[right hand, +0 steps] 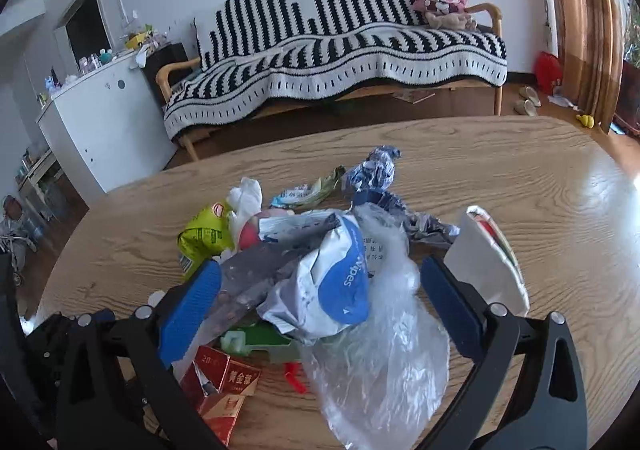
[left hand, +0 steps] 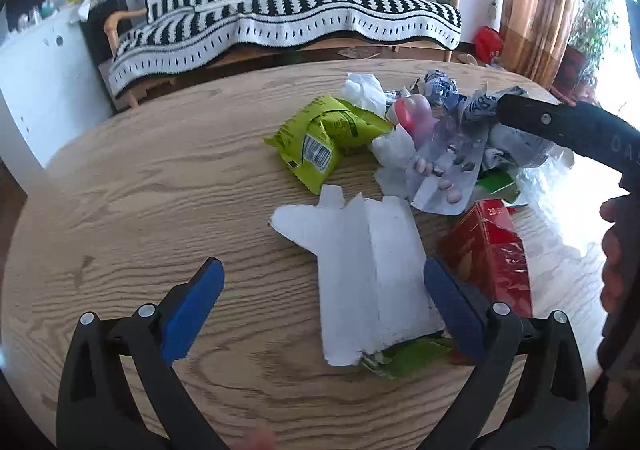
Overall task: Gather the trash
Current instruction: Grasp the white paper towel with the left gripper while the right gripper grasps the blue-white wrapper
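A heap of trash lies on a wooden table (left hand: pixel 160 189). My left gripper (left hand: pixel 323 270) is open, with a flattened white carton (left hand: pixel 368 282) lying between its blue pads and a green scrap under the carton's near end. Beyond it lie a green snack wrapper (left hand: pixel 320 137), a pill blister pack (left hand: pixel 444 169) and a red cigarette box (left hand: pixel 492 258). My right gripper (right hand: pixel 320 268) is open over the heap. A blue-and-white wipes packet (right hand: pixel 340 282) and a clear plastic bag (right hand: pixel 384 362) sit between its pads, which do not press on them.
A folded white carton piece (right hand: pixel 488 262) stands right of the right gripper, and a crumpled blue wrapper (right hand: pixel 374 169) and a white tissue (right hand: pixel 246 193) lie farther back. A hand (left hand: pixel 612 250) shows at the right edge. Behind the table stand a striped sofa (right hand: pixel 340 49) and a white cabinet (right hand: pixel 100 121).
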